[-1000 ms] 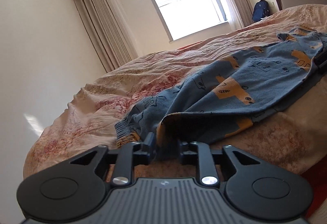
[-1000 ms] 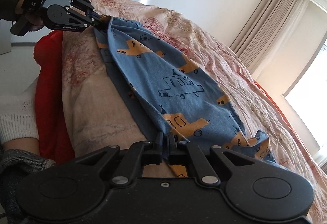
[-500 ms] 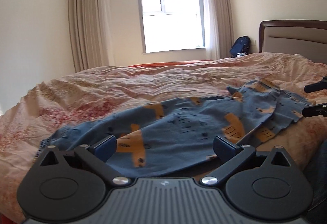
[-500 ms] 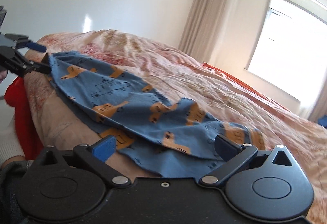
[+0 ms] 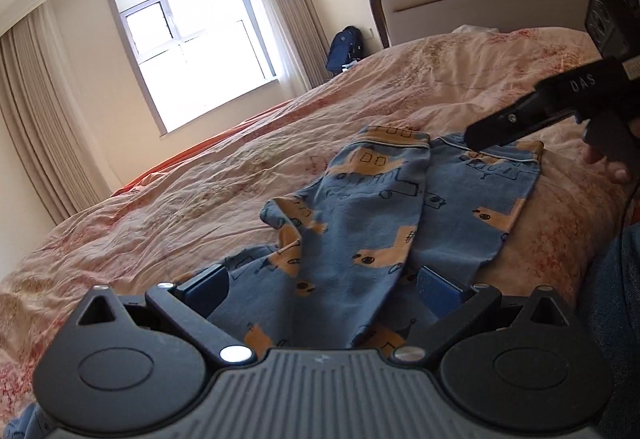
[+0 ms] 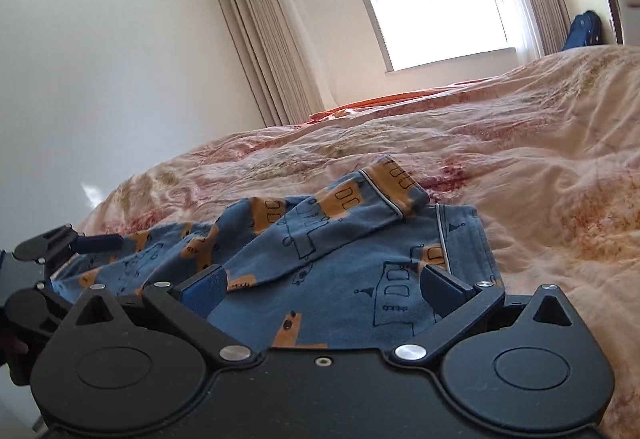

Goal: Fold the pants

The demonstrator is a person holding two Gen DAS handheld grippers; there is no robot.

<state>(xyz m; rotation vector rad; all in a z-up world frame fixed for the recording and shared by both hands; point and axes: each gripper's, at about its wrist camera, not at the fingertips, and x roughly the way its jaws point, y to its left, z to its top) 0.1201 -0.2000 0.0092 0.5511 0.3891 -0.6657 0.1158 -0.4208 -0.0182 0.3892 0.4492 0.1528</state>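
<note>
Blue pants with orange vehicle prints (image 5: 360,223) lie loosely on the bed, one leg draped over the other. They also show in the right wrist view (image 6: 328,251). My left gripper (image 5: 322,285) is open and empty, jaws wide apart just above the near part of the cloth. My right gripper (image 6: 324,285) is open and empty above the cuffed end of the pants. The right gripper shows at the right in the left wrist view (image 5: 520,119). The left gripper shows at the left edge in the right wrist view (image 6: 60,259).
The bed has a crumpled pink floral quilt (image 5: 200,199) and a padded headboard (image 5: 480,3). A window (image 5: 192,51) with curtains is at the back, a dark blue backpack (image 5: 346,47) beside it. An orange sheet edge (image 6: 400,99) lies at the far side.
One second ago both grippers were shut on the pants, holding them stretched. Both then opened and let go. The pants now lie on the bed, and both grippers have shifted above them.
</note>
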